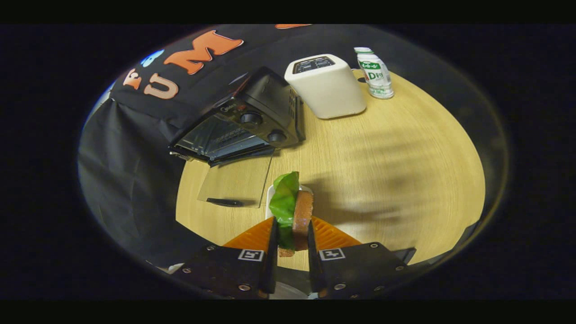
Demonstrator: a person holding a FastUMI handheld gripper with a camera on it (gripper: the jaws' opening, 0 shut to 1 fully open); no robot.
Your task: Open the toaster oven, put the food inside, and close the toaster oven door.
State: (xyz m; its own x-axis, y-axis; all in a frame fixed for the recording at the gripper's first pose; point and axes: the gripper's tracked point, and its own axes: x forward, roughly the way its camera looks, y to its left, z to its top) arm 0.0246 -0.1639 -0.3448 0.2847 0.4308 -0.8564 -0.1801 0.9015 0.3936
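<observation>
Pinching the sandwich [294,216] edge-on, the tongs [290,240] are clamped across bread and floppy lettuce; light, squashy, short of the toaster oven [243,123], door down.

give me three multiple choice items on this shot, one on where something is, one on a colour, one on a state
1. Where does the small drink bottle stand?
A. Beside the white toaster, at the table's far side
B. Inside the toaster oven
C. Between the gripper's fingers

2. What colour is the leaf on the sandwich?
A. Red
B. Green
C. Purple

3. How is the toaster oven door?
A. Shut
B. Taken off and lying on the toaster
C. Open, folded down over the wooden table

Answers:
1. A, the bottle stands next to the toaster, beyond the oven.
2. B, a green leaf lies against the brown bread.
3. C, the glass door lies flat ahead of the oven's mouth while the gripper is shut on the sandwich.
</observation>
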